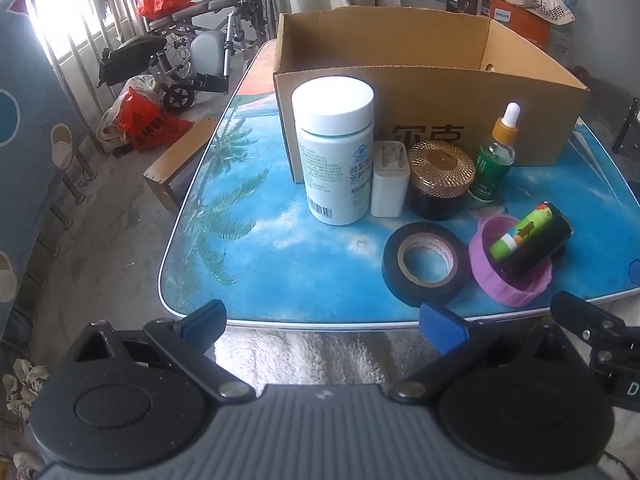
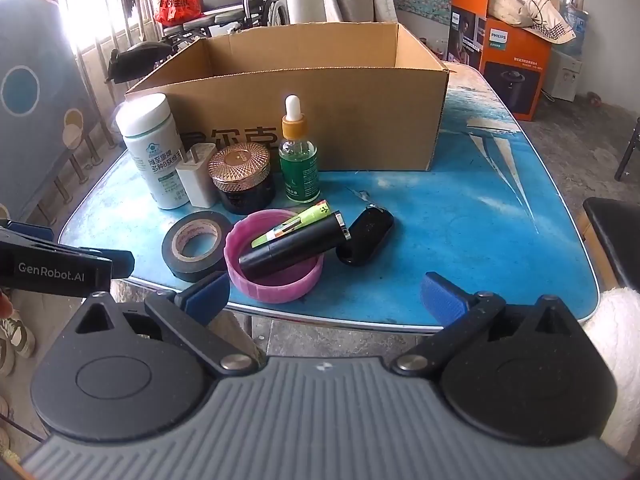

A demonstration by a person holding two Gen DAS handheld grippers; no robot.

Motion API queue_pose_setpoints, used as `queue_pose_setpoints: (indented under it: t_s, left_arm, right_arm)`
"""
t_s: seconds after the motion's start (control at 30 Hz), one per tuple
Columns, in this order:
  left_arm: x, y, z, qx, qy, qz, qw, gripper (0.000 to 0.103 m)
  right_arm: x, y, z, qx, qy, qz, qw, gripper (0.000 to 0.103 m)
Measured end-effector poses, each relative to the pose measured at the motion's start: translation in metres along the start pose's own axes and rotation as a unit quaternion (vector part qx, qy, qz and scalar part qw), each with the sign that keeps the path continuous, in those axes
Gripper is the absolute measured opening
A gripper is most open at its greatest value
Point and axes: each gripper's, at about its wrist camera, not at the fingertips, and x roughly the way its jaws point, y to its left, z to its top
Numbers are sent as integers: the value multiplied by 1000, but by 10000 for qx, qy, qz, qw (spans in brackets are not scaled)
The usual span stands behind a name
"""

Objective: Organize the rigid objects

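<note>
Left wrist view: your left gripper [image 1: 323,322] hangs short of the table's [image 1: 248,264] near edge, jaws spread wide with nothing between them. Your right gripper [image 2: 325,294] sits likewise at the near edge, jaws fully apart and empty. An open box [image 2: 320,112] stands at the back of the table; its interior floor is not visible from either view. In front of it, left to right, stand a white bottle [image 1: 334,152], a white charger [image 1: 390,180] touching the bottle, a black jar [image 1: 439,178] with a gold lid, and a green dropper bottle [image 1: 494,160]. Nearer you, a black tape roll [image 1: 425,264] lies flat, just beside a pink lid [image 2: 274,254] turned rim up. A black tube [image 2: 294,246] and a green stick [image 2: 296,222] lie tilted across that lid. A black key fob [image 2: 366,240] rests on the table just right of the tube. Your left gripper's side also shows at the left edge of the right wrist view.
</note>
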Motion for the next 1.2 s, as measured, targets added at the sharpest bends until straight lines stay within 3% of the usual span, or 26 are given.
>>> queue_pose_setpoints:
  t_s: [1.2]
  left_arm:
    - [-3,1,-1,0,-20,49,10000,103]
  right_arm:
    - [-4,0,3,28,-48,13,10000,102]
